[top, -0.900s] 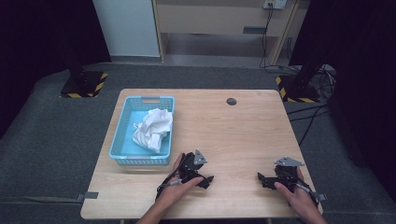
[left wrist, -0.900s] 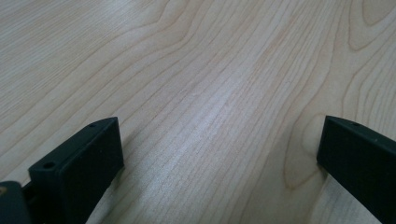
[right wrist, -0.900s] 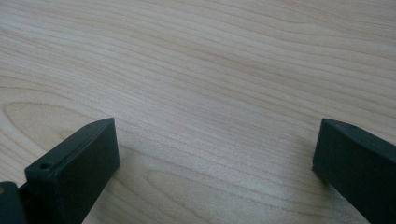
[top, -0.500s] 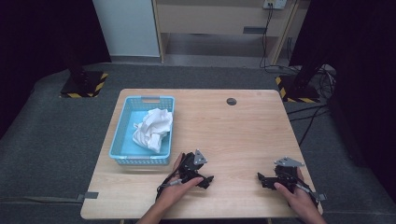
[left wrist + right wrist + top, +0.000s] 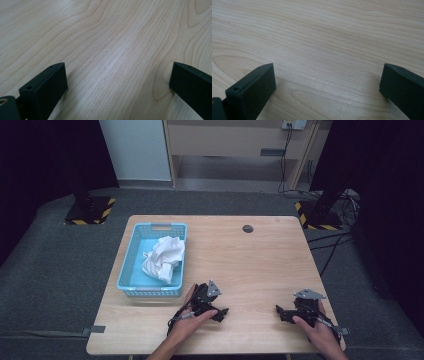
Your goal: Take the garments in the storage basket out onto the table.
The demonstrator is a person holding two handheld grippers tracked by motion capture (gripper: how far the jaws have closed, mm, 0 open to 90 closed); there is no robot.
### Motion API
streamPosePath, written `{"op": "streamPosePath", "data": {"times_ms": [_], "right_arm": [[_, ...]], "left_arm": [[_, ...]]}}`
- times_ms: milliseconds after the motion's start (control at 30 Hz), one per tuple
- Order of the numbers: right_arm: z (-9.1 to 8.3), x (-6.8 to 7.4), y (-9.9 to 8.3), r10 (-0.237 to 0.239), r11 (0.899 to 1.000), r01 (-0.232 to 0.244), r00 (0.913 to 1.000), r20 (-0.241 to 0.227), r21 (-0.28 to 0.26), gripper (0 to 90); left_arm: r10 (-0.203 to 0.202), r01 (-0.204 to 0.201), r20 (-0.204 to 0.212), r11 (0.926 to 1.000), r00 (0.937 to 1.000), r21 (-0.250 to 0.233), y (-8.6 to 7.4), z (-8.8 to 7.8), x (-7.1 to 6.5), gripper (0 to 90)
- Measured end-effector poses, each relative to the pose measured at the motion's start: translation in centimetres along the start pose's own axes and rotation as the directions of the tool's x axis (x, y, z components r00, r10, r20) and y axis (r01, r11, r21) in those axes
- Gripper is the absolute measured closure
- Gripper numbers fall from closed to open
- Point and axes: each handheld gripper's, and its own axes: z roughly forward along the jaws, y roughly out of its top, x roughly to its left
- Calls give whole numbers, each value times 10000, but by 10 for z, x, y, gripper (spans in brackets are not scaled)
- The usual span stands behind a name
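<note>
Grippers rest low by the counter's (image 5: pixel 260 255) near edge: left gripper (image 5: pixel 220 311) left of middle, right gripper (image 5: pixel 281 313) toward the near right corner, jaws wide, nothing between. Bare wood lies beyond; blue basket (image 5: pixel 131 265) with white cloth (image 5: pixel 164 258) hugs the left edge.

My left gripper (image 5: pixel 220 311) is black with a grey plate on top, and my right gripper (image 5: pixel 281 312) matches it. Both rest on the table (image 5: pixel 260 260), pale wood with wavy brown grain. Left of my left gripper on that table stands a light blue basket (image 5: pixel 129 265) with a slotted wall, holding a crumpled white cloth (image 5: pixel 162 257). Near the table's far edge sits a small dark disc (image 5: pixel 247 228), possibly grey.
</note>
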Motion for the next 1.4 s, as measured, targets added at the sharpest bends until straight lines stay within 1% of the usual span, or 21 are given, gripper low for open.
{"op": "streamPosePath", "data": {"times_ms": [67,133,200,267,333,467,567,700,767,933,1067,1167,1333,1367,1400], "right_arm": [[0,0,0,-15,10000,15,10000,-2,-5,3],[0,0,0,-15,10000,15,10000,-8,-5,3],[0,0,0,-24,10000,24,10000,-11,-8,3],[0,0,0,-27,10000,27,10000,-16,-9,3],[0,0,0,-26,10000,26,10000,-14,-8,3],[0,0,-1,-29,10000,29,10000,-21,-10,3],[-1,0,-1,-34,10000,34,10000,-26,-7,4],[-1,0,-1,-36,10000,36,10000,-25,-9,3],[-1,0,-1,-37,10000,37,10000,-29,-8,3],[-1,0,-1,-51,10000,51,10000,-48,-4,3],[-1,0,-1,-49,10000,49,10000,-50,-4,3],[-1,0,-1,-48,10000,48,10000,-49,-6,3],[-1,0,-1,-47,10000,47,10000,-49,-5,3],[-1,0,-1,-47,10000,47,10000,-48,-6,3],[-1,0,-1,-49,10000,49,10000,-48,-6,3]], "left_arm": [[-23,23,4,10000,10000,-28,0,0,0,10],[-71,71,-12,9999,10000,-115,0,-1,1,34],[-137,136,-63,9997,9999,-193,0,-3,3,29],[-139,136,-141,9996,9998,-239,0,-5,4,34],[-75,71,-199,9998,9998,-165,2,-8,4,34],[-31,27,-226,9998,9997,-176,6,-15,1,34],[146,-151,-346,9998,9993,-151,10,-23,-4,38],[370,-378,-298,9990,9989,-252,15,-36,-13,37],[556,-567,-336,9979,9979,-322,18,-44,-17,36],[685,-700,-309,9963,9972,-504,25,-60,-22,35],[1010,-1036,-482,9930,9937,-566,30,-71,-22,33],[1005,-1042,-610,9927,9931,-615,34,-77,-19,34],[1066,-1125,-903,9916,9902,-633,40,-92,-14,34],[1066,-1125,-903,9916,9902,-633,40,-92,-14,33],[1064,-1135,-1009,9913,9892,-670,43,-98,-11,33]]}}
